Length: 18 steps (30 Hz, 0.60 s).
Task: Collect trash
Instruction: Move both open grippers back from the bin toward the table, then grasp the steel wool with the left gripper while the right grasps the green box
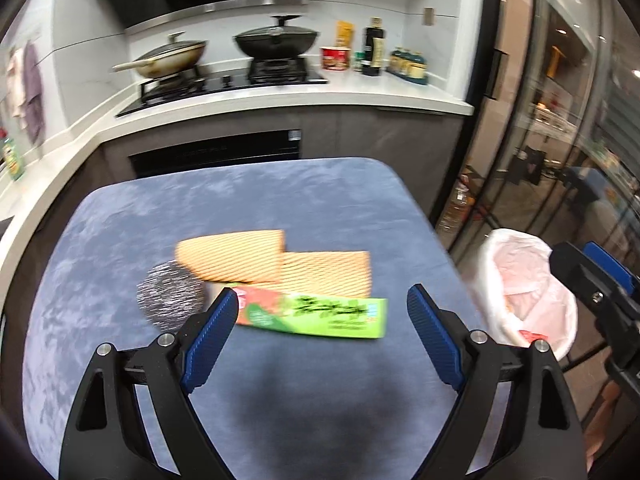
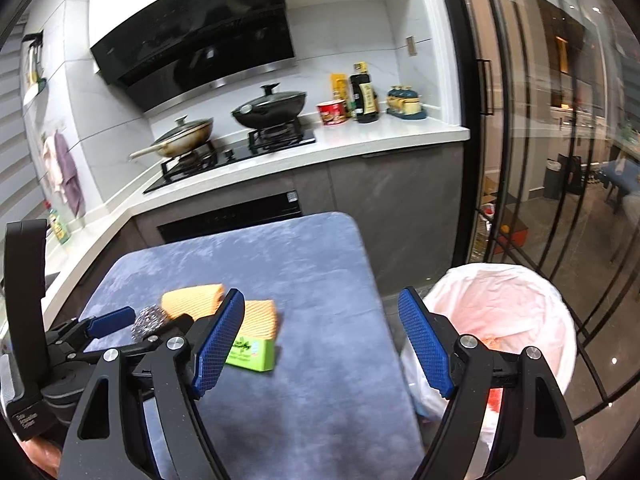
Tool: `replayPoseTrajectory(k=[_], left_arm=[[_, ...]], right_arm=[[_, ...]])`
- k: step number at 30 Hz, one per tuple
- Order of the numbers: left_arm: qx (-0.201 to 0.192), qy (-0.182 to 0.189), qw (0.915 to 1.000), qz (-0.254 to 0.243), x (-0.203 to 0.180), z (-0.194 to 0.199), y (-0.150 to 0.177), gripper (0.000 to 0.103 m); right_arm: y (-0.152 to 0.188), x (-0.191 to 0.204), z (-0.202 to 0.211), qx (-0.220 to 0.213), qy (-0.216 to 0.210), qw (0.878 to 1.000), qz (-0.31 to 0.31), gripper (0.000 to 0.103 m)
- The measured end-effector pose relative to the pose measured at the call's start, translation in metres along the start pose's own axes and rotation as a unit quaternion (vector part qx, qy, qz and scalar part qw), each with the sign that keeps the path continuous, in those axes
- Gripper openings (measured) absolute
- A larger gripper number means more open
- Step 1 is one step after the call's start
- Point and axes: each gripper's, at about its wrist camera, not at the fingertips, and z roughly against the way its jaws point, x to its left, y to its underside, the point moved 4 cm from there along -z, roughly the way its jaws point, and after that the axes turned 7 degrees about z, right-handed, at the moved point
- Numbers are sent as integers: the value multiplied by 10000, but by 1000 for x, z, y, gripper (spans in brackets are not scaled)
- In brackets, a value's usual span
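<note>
A green and red box (image 1: pixel 316 314) lies on the blue table (image 1: pixel 200 208), also seen in the right wrist view (image 2: pixel 252 354). Behind it lie two orange cloths (image 1: pixel 240 254) (image 2: pixel 192 300) and a steel scourer (image 1: pixel 170 294) (image 2: pixel 149 322). My left gripper (image 1: pixel 322 300) is open and empty, just above and in front of the box. My right gripper (image 2: pixel 320 308) is open and empty over the table's right edge. A white-lined trash bin (image 2: pixel 500 312) stands on the floor to the right of the table, also seen in the left wrist view (image 1: pixel 524 280).
A kitchen counter (image 2: pixel 360 140) with a hob, two lidded pans (image 2: pixel 272 110), bottles and a red cup runs behind the table. A black oven front (image 2: pixel 232 218) is below it. Glass doors (image 2: pixel 540 140) stand on the right.
</note>
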Motion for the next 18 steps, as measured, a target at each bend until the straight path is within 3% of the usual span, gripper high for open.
replayPoseTrajectory(k=[9,18], left_arm=[[81,-457,9973,567,79,-3,6,91],[392,-713,9908,1080,137,-33,12,91]], right_arm=[[15,44,-29,330,-300,9989,164,76],[27,74,-80,742,-402,9960,277,76]])
